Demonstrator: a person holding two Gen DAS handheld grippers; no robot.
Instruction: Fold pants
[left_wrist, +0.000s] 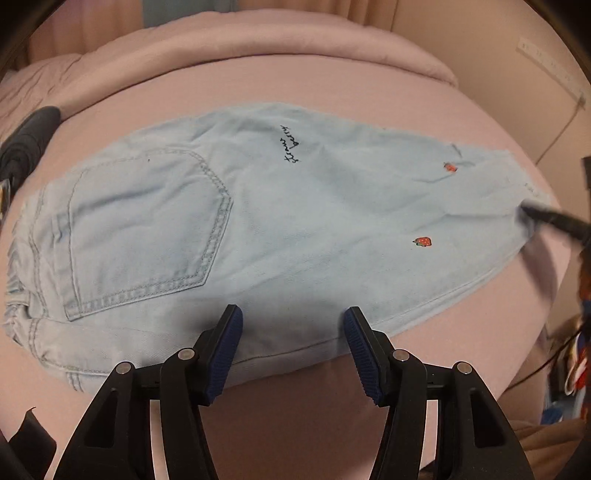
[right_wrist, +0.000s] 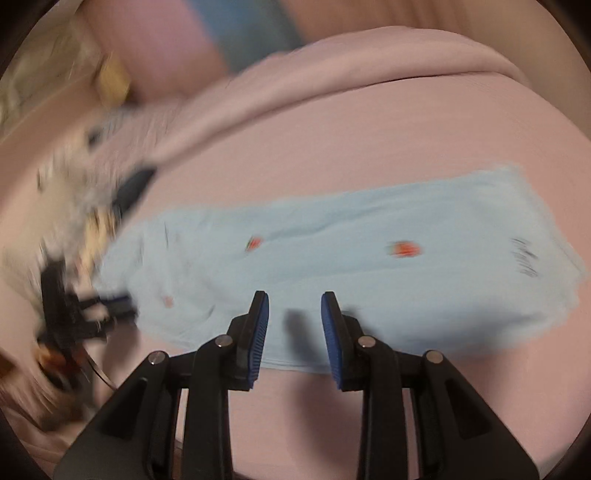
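The pants (left_wrist: 258, 229) are lying flat on the bed (left_wrist: 332, 81), with the folded blanket (left_wrist: 258, 40) sitting behind them. The left gripper (left_wrist: 293, 321) is hanging over the pants' near edge, beside the back pocket (left_wrist: 147, 229). The right gripper (right_wrist: 294, 306) is hovering over the pants' near edge at the leg end.

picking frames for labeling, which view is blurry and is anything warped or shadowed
Left wrist view: mostly sharp, pocket stitching on the pants is crisp, only the right gripper at the right edge smears; fisheye bows the pink bed. Right wrist view: motion-blurred throughout, worst on the left-side clutter; strawberry prints streak; the right gripper's own jaws stay sharp.
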